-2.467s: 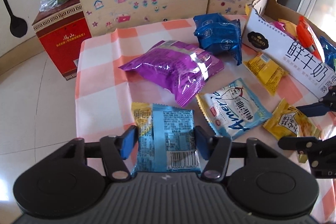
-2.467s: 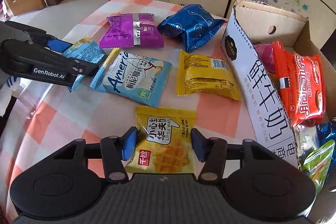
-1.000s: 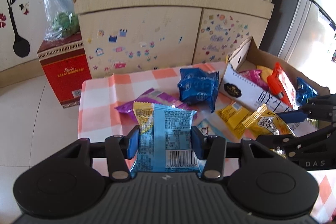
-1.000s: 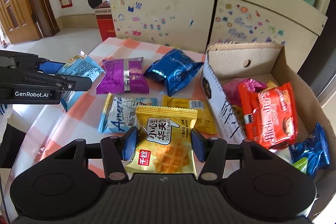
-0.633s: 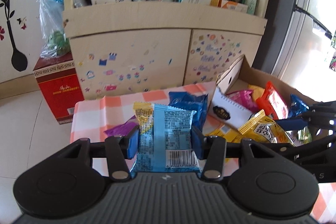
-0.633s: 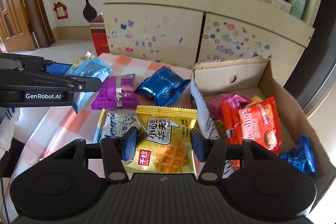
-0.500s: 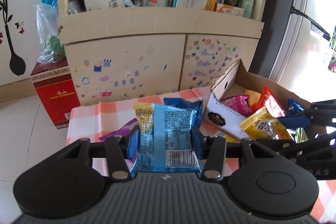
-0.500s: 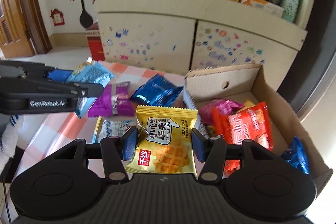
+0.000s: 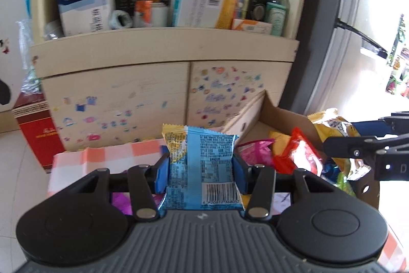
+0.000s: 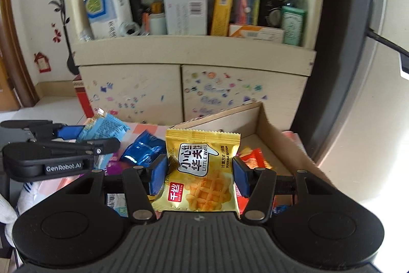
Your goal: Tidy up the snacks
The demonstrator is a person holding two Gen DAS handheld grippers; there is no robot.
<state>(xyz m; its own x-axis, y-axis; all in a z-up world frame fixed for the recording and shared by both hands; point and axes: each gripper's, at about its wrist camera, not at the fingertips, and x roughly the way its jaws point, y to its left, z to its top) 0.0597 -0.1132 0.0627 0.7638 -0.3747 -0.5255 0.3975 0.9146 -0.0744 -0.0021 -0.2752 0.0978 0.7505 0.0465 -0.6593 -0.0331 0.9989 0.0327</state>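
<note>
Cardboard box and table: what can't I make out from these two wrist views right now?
- Cardboard box floor: right wrist view, hidden behind the yellow waffle packet and the right gripper.
- Table snacks: left wrist view, mostly hidden by the blue packet and the left gripper.
- Cabinet stickers: blurred.
- Right box wall: cut off by glare.

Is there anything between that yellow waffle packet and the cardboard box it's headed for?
Nothing visible. The right tool holds the yellow waffle packet in the air before the open cardboard box, which has no lid, only snacks inside.
</note>
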